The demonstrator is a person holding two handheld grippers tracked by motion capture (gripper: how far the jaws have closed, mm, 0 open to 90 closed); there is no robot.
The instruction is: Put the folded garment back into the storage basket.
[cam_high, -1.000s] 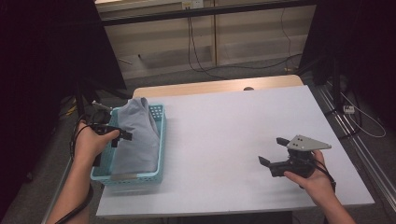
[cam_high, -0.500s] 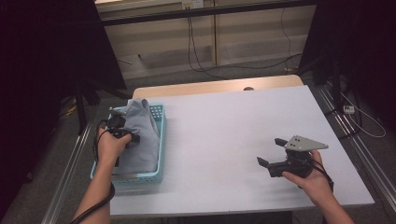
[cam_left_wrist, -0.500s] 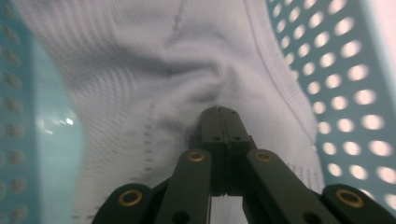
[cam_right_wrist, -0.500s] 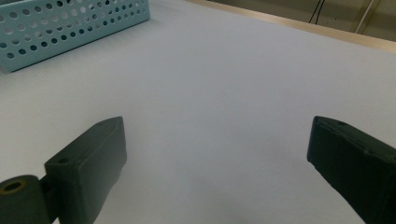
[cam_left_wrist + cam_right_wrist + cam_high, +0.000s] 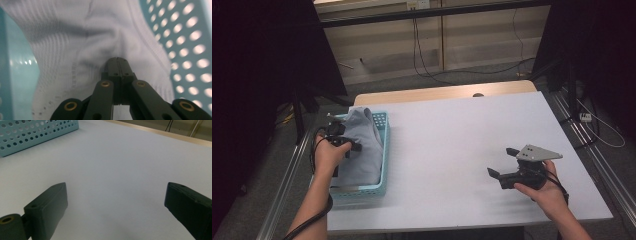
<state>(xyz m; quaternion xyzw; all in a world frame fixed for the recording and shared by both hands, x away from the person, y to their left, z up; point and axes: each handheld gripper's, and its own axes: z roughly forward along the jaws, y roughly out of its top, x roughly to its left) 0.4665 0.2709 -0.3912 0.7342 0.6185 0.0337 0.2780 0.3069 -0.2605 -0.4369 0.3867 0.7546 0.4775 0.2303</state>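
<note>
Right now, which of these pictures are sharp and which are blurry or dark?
High view: table evenly lit and sharp, surroundings dark. Left gripper view: grey cloth and teal basket soft, holes glaring. Right gripper view: basket sharper, near jaws slightly blurred.

Both tongs are black: the left tongs have flat jaw links fastened with brass-ringed rivets and small dark screws near the tips, and a black cable trails from them. The right tongs carry a grey three-cornered plate with small dark marks on top, and their jaws are blocky and matt. Both forearms are bare, with no sleeves.
</note>
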